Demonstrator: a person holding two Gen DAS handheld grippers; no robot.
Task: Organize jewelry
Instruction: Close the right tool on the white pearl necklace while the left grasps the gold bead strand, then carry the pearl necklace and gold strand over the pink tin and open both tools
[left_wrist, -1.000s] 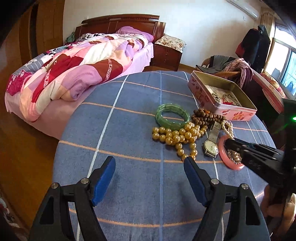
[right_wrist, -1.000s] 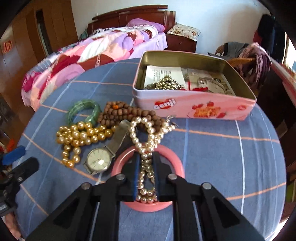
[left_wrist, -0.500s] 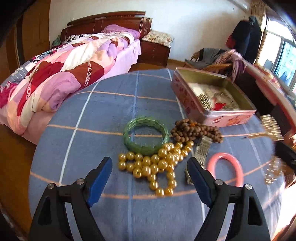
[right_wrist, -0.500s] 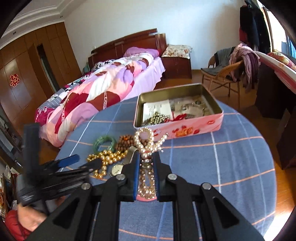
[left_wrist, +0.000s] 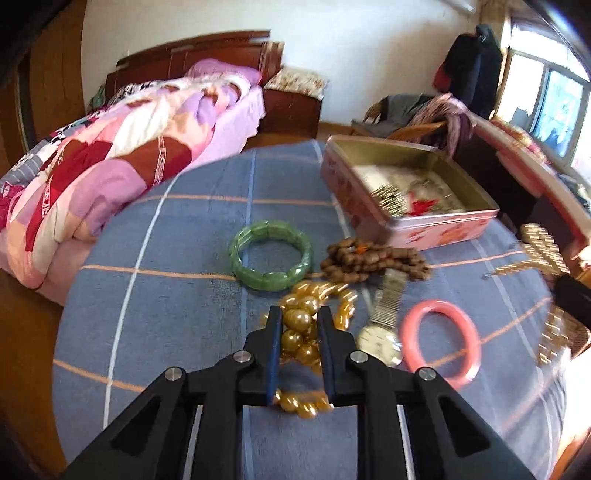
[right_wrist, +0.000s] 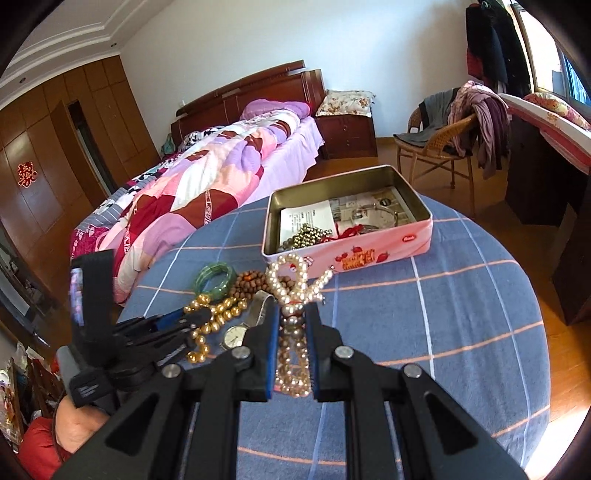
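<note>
Left-wrist footage showed the left gripper (left_wrist: 298, 325) with its jaws having just closed, blue pads pressed on the gold bead necklace (left_wrist: 301, 328), whose loops trailed onto the table toward the near edge. Just beyond lay the green bangle (left_wrist: 271, 260) and the brown wooden bead string (left_wrist: 373, 260), the latter touching the gold beads' far end. A wristwatch (left_wrist: 380, 338) lay beside the necklace, its metal band reaching toward the brown beads, and a pink bangle (left_wrist: 439, 341) sat next to the watch, toward the table's right edge.

The right-wrist view showed the right gripper (right_wrist: 291, 325) clamped on a pearl necklace (right_wrist: 293, 291), lifted off the cloth, with its loops rising above the fingertips; in the left view those pearls were only a blurred smear at the right border. The right view alone showed the open pink tin (right_wrist: 369, 254) clearly, near the table's far edge, holding papers, dark metallic beads and a red cord, and a hand (right_wrist: 79, 421) under the left tool.

A blue checked cloth (right_wrist: 461, 314) covered the round table. Behind stood a bed (right_wrist: 221, 162) with a patchwork quilt, a wicker chair (right_wrist: 439, 147) draped with clothes, and wooden wardrobes.
</note>
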